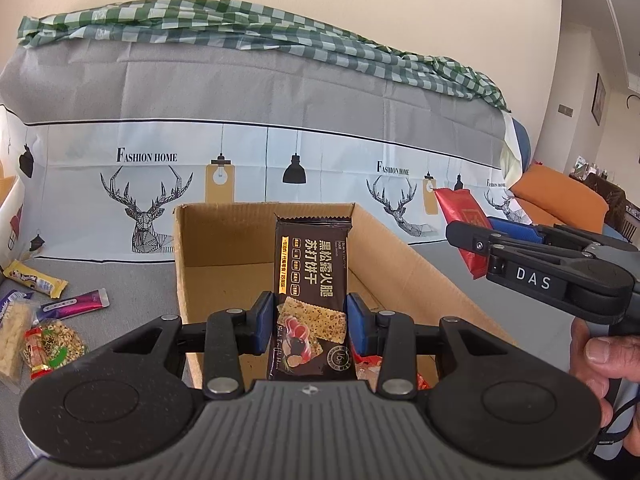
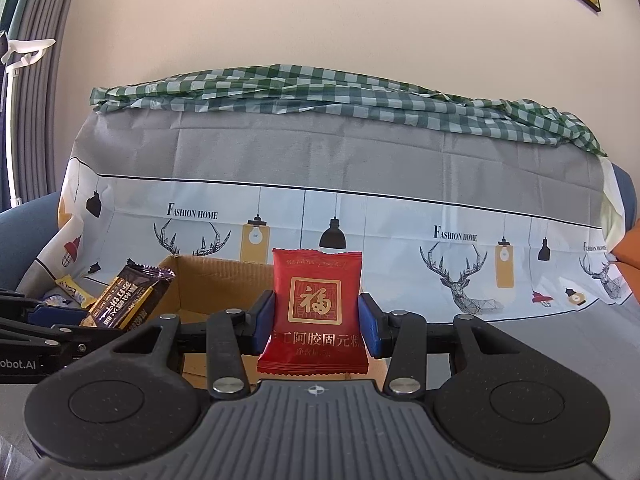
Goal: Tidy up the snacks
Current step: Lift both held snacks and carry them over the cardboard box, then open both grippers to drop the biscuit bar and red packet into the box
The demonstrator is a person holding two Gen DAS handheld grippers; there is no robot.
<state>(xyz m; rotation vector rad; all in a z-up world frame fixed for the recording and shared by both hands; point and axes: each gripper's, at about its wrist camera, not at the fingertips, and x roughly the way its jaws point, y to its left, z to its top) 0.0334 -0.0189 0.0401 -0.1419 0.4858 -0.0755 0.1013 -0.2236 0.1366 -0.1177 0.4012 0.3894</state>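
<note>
My left gripper [image 1: 312, 322] is shut on a dark brown cracker packet [image 1: 314, 280], held upright over the open cardboard box [image 1: 224, 240]. The right gripper [image 2: 318, 320] is shut on a red snack packet [image 2: 316, 312] with a gold square emblem, also upright, in front of the same box [image 2: 216, 276]. In the left wrist view the right gripper [image 1: 464, 236] comes in from the right beside the box, with the red packet [image 1: 460, 216] in its blue pads. In the right wrist view the brown packet [image 2: 128, 300] shows at lower left, over the box.
Several loose snack packets [image 1: 40, 312] lie on the grey cover left of the box. A sofa back with a deer-print cover [image 1: 280, 148] and a green checked cloth [image 1: 280, 28] rises behind. A person's hand [image 1: 600, 364] grips the right tool. An orange cushion [image 1: 560, 196] lies far right.
</note>
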